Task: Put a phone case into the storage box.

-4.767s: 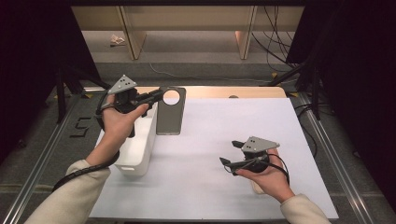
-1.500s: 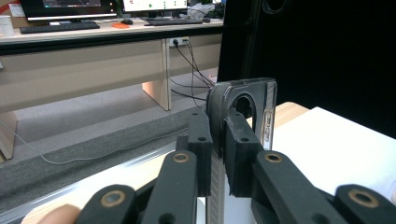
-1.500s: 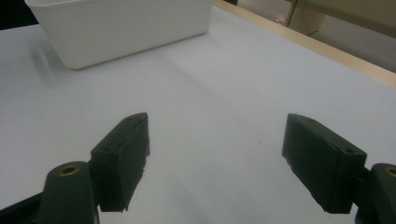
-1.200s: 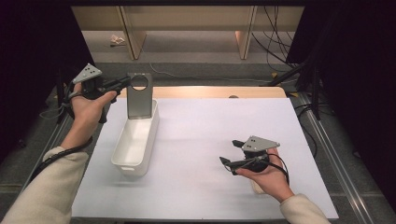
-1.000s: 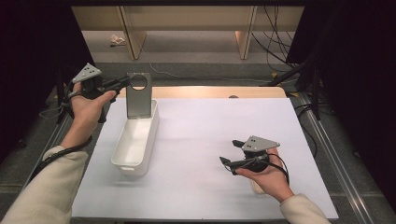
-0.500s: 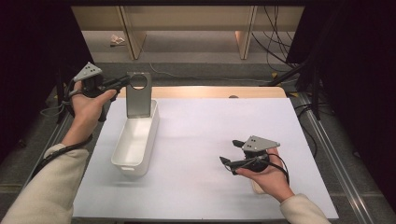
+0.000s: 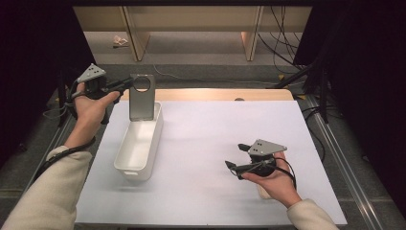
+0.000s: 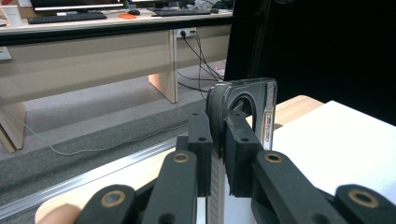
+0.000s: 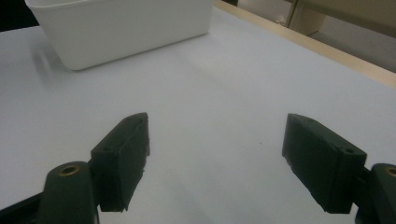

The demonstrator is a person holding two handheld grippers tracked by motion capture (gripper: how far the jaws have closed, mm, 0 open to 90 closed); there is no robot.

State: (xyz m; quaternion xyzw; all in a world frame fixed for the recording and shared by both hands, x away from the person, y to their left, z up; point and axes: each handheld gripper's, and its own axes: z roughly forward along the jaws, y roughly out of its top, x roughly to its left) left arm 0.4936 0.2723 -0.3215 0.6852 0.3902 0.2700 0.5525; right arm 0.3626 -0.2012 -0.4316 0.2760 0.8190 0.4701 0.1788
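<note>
Two grippers are in the person's hands at a white surface (image 7: 210,143). The left gripper (image 7: 125,85) is up at the far left corner, and its fingers (image 8: 201,149) are clamped tight on the top edge of a flat grey piece (image 7: 141,97) with a round hole near its top. It looks like a phone case, but the view is too poor to be sure. The grey piece stands upright, and its bottom end sits inside the far end of a long white bin (image 7: 139,143). The bin lies on the left side of the surface, with one short end toward the person and the other end away. In the left gripper view, the grey piece (image 8: 243,100) is squeezed between the two black fingers, and a wooden desk and grey floor are behind it. The right gripper (image 7: 234,157) rests low near the front right of the surface, well apart from the bin. Its fingers (image 9: 122,154) are wide apart with nothing between them, and they point toward the white bin (image 9: 121,28).
</note>
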